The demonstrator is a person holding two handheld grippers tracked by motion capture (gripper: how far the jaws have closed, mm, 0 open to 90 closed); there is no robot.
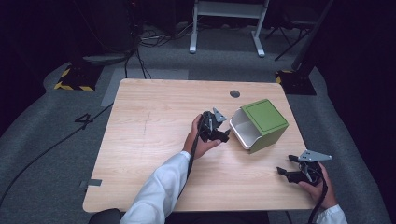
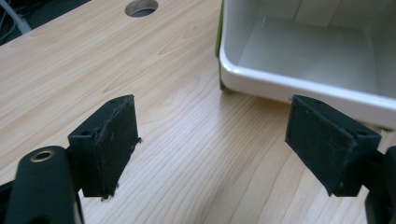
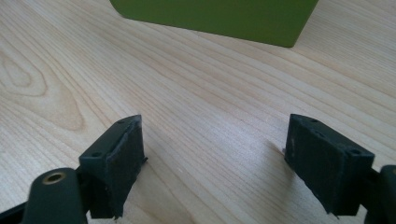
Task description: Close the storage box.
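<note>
A green box [image 1: 264, 120] with a white inside lies tipped on its side at the table's right middle, its mouth facing left. My left gripper [image 1: 223, 134] stands open just left of that mouth, with nothing between its jaws. In the left gripper view the box's white rim [image 2: 299, 86] and hollow inside lie right ahead of the left gripper [image 2: 210, 144]. My right gripper [image 1: 286, 165] is open near the front right edge, apart from the box. In the right gripper view the box's green wall [image 3: 210, 16] lies beyond the right gripper [image 3: 212, 163].
The wooden table [image 1: 154, 140] has a round cable hole [image 1: 235, 94] near its far edge, behind the box. Its left half is bare wood. On the floor beyond are cables, a white desk frame [image 1: 226, 21] and yellow-black striped stand bases [image 1: 74, 81].
</note>
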